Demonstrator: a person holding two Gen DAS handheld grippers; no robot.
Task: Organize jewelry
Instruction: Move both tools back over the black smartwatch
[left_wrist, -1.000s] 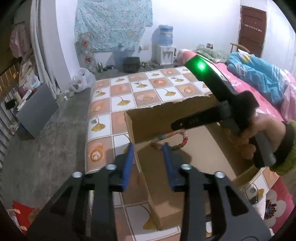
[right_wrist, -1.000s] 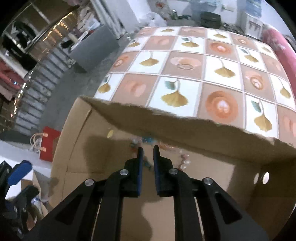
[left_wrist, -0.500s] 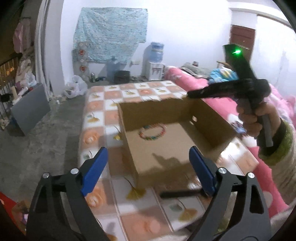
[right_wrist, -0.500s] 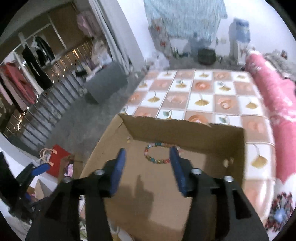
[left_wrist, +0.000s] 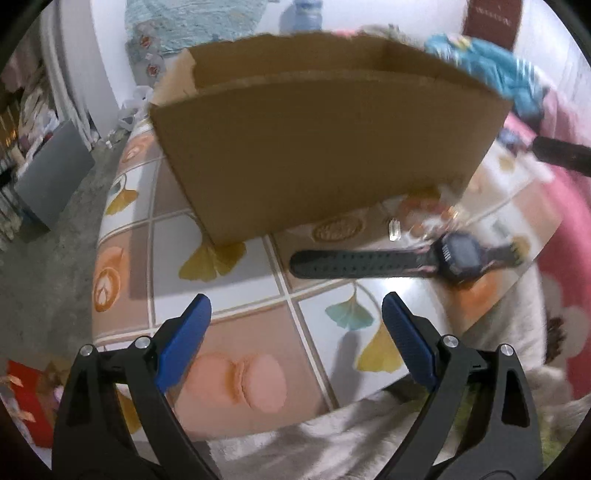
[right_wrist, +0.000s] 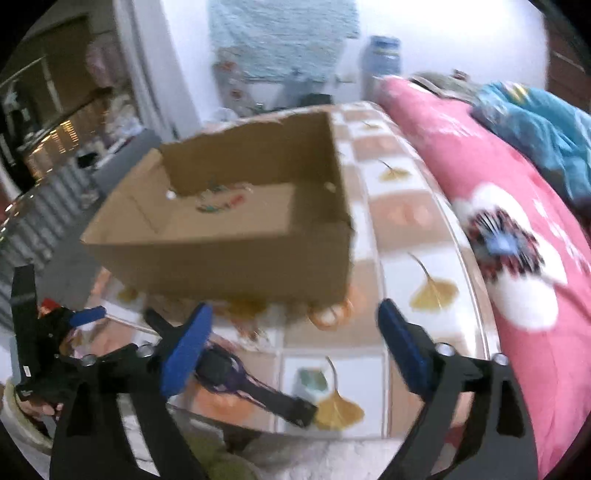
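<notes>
Both tongs (left_wrist: 295, 325) (right_wrist: 293, 328) now outside box (left_wrist: 325, 147)

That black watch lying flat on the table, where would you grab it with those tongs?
Probably on the long strap of the watch, not the bulky face. It lies flat and thin on the tiled table, so come from above with the open left tongs, closing across the strap's narrow width. The cardboard box stands clear behind it.

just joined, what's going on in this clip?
A person is sorting jewelry into an open brown cardboard box on the tiled tabletop. A colourful beaded bracelet already lies inside. Both grippers, left and right, are open and empty, near a black digital wristwatch lying outside the box.
</notes>
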